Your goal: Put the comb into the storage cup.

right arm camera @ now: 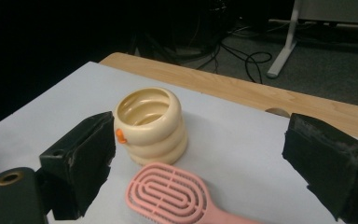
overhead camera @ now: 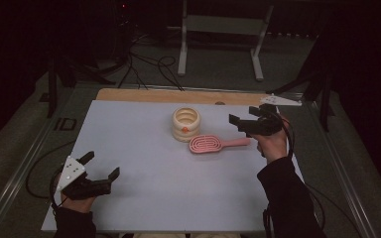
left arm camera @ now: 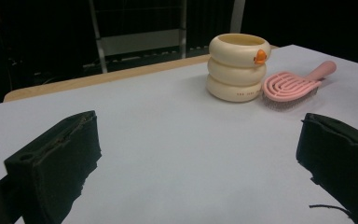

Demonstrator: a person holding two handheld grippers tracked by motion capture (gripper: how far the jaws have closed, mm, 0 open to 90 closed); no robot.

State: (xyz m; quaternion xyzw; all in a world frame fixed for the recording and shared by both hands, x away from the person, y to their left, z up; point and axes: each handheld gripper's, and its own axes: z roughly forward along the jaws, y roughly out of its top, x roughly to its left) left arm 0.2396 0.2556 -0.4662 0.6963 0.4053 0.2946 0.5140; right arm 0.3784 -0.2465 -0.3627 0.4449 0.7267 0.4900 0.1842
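Note:
A cream ringed cup (overhead camera: 186, 123) with a small orange knob stands upright at the back middle of the white sheet. A pink hairbrush (overhead camera: 212, 144) lies just to its right, bristles down, handle pointing right. My right gripper (overhead camera: 244, 123) hovers open above the brush handle's end, nothing between its jaws. In the right gripper view the cup (right arm camera: 150, 125) and the brush head (right arm camera: 170, 193) lie between the spread jaws. My left gripper (overhead camera: 100, 166) rests open at the front left, far from both. The left gripper view shows the cup (left arm camera: 237, 66) and the brush (left arm camera: 292, 85) well ahead.
The white sheet (overhead camera: 144, 173) covers a wooden table (overhead camera: 139, 95) whose bare strip shows along the back. Cables (overhead camera: 149, 67) and a white frame stand (overhead camera: 218, 34) lie on the dark floor beyond. Metal rails run along both table sides.

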